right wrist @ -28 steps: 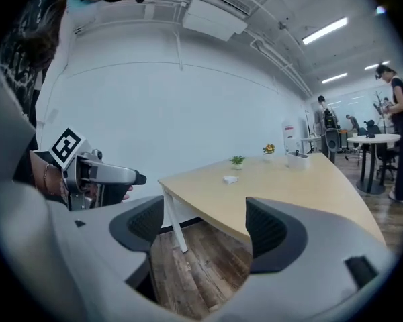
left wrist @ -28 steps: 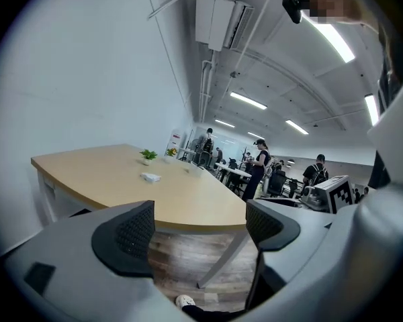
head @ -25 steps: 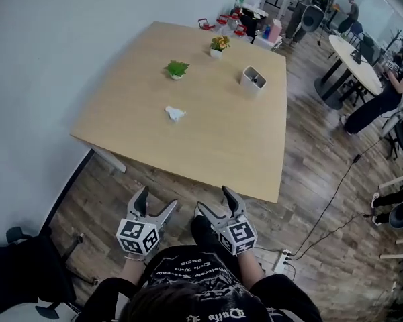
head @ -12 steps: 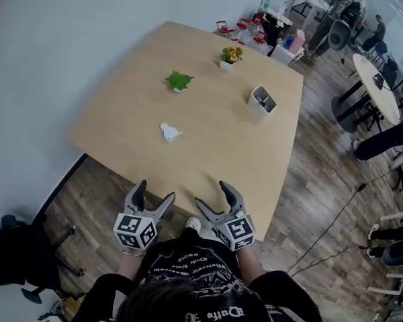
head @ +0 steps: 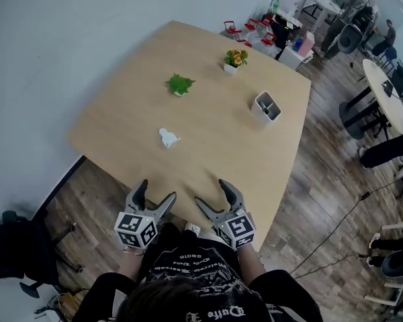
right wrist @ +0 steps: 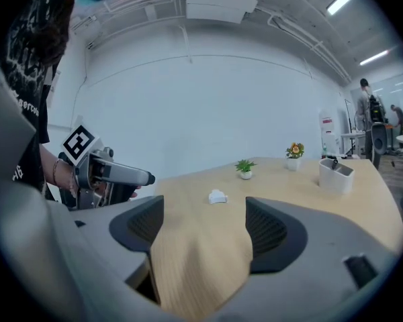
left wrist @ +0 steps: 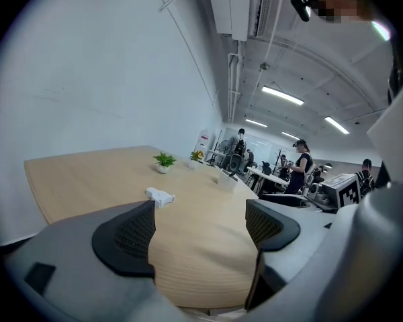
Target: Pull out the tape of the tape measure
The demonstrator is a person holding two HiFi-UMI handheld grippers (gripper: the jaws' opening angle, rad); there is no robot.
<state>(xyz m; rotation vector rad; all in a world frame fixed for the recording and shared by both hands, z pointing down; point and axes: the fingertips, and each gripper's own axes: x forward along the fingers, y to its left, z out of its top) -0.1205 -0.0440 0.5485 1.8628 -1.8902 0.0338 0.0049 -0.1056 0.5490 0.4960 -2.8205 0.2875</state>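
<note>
Both tongs have advanced. A second ago they hung over the floor point(head: 326, 180); now my left gripper point(head: 157, 190) and right gripper point(head: 211, 193) reach the near edge of the tabletop point(head: 215, 153). Each pair of jaws stands wide apart, holding nothing (only bare wood shows between them). The tape measure point(head: 167, 137) lies untouched just inside the near edge, toward its left corner, well apart from both. Beyond it stand a green plant point(head: 180, 84), a flower pot point(head: 235, 59) by the far edge and a white holder point(head: 266, 106) toward the right edge.
</note>
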